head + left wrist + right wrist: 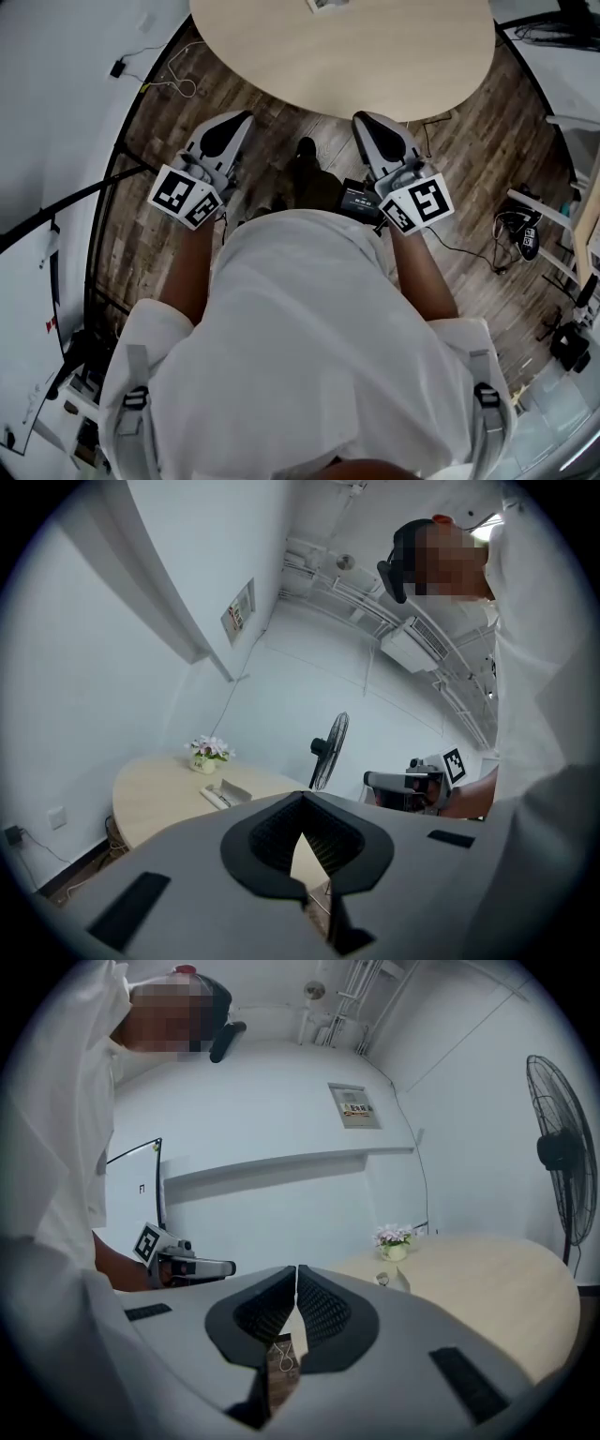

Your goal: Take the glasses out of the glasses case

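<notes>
The glasses case (221, 794) lies on the far part of the round wooden table (159, 803), near a small flower pot (208, 754). It shows again as a pale shape (401, 1279) in the right gripper view, and at the top edge (325, 5) of the head view. I cannot make out the glasses. My left gripper (246, 115) and right gripper (361, 116) hang side by side above the floor, short of the table's near edge. Both are shut with nothing between the jaws. Each sees the other: the right gripper (412, 785), the left gripper (183, 1262).
A standing fan (562, 1157) is beside the table. Dark wood floor (281, 131) lies under the grippers, with cables (173, 80) at the left and gear (525, 234) at the right. White walls close the room.
</notes>
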`<control>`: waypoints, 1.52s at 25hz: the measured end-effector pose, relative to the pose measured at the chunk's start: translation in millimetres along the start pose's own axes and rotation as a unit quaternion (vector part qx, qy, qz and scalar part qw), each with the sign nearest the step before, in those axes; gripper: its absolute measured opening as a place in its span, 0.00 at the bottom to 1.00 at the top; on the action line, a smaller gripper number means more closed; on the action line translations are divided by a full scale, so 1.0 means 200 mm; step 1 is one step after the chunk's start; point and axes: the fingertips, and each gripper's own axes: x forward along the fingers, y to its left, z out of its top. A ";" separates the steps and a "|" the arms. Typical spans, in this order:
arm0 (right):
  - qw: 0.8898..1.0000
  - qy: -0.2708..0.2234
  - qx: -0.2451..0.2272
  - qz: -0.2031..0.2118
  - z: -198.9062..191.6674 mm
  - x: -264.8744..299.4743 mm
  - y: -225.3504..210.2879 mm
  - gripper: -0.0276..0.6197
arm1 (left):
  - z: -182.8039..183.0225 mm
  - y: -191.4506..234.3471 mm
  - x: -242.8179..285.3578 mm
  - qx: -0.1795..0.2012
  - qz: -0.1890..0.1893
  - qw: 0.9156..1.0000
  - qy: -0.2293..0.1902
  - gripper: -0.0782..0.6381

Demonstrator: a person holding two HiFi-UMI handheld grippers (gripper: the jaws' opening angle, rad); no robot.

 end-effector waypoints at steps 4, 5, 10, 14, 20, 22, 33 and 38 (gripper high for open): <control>1.000 -0.012 -0.005 0.004 0.12 0.15 -0.24 0.08 | 0.16 0.11 0.24 0.023 0.005 1.000 -0.003 0.13; 1.000 -0.013 -0.006 0.004 0.14 0.18 -0.30 0.08 | 0.19 0.14 0.29 0.029 0.007 1.000 -0.004 0.13; 1.000 -0.019 -0.001 -0.019 0.21 0.31 -0.53 0.08 | 0.31 0.30 0.48 0.048 0.039 0.998 -0.012 0.13; 0.999 -0.022 -0.001 -0.045 0.22 0.46 -0.62 0.08 | 0.35 0.49 0.56 0.057 0.048 0.997 -0.019 0.13; 0.995 -0.006 -0.009 -0.101 0.23 0.72 -0.76 0.08 | 0.39 0.82 0.74 0.040 0.012 0.999 -0.021 0.13; 0.993 -0.005 -0.001 -0.122 0.26 0.80 -0.80 0.08 | 0.41 0.93 0.81 0.020 -0.011 1.000 -0.014 0.13; 0.983 0.082 0.007 -0.162 0.20 1.28 -0.87 0.09 | 0.45 1.37 1.07 0.002 -0.121 0.993 0.014 0.13; 0.968 0.189 0.032 -0.161 0.00 1.48 -0.99 0.20 | 0.38 1.51 1.13 -0.013 -0.154 0.987 0.031 0.13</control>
